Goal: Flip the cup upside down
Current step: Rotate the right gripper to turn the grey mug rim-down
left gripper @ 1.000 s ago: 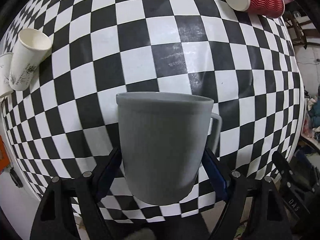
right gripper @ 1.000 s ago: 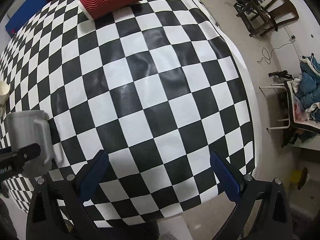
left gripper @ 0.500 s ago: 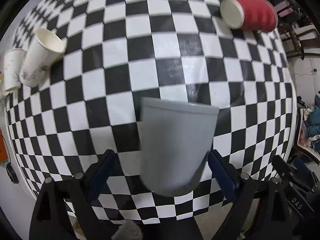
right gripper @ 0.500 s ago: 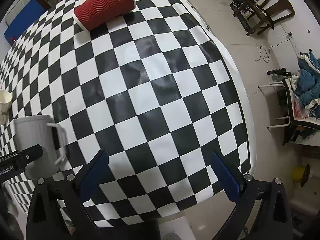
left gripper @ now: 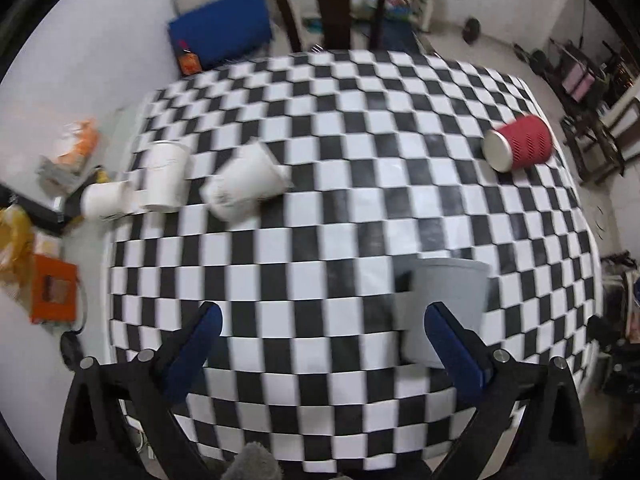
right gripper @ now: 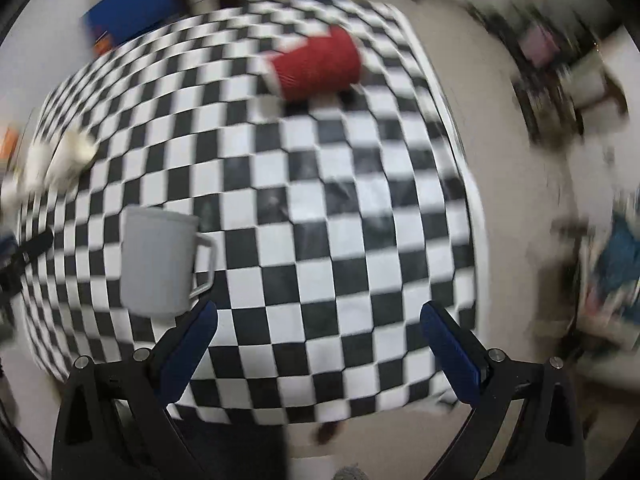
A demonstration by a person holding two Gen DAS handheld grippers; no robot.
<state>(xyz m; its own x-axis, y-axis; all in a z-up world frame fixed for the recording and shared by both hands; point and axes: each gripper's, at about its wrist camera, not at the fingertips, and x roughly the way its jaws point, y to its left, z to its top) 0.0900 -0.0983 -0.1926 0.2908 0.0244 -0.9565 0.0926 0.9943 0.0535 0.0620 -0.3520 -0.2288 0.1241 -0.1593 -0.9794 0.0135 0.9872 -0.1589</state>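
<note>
- The grey mug (left gripper: 446, 304) stands on the checkered tablecloth (left gripper: 320, 200) near its front edge. It looks wider at its top edge than at its bottom, with a matt, plain wall; whether the top is an open mouth or a closed base cannot be told, since both views are blurred.
- In the right wrist view the grey mug (right gripper: 156, 262) shows an angular loop handle on its right side, reaching from just under the top edge to low on the wall.
- The left gripper (left gripper: 318, 344) is spread wide with nothing between its blue pads; the mug sits just behind the right-hand pad (touching or not, I cannot tell).
- The right gripper (right gripper: 318, 344) is likewise spread wide and holds nothing; the mug is just beyond its left-hand pad.
- One grey mug in all.
- One red ribbed cup (left gripper: 518, 148) lies on its side near the table's right edge, pale end towards the left wrist camera.
- Three white paper cups: one tipped over (left gripper: 244, 186), one upright (left gripper: 166, 176), and one lying at the left table edge (left gripper: 104, 199).
</note>
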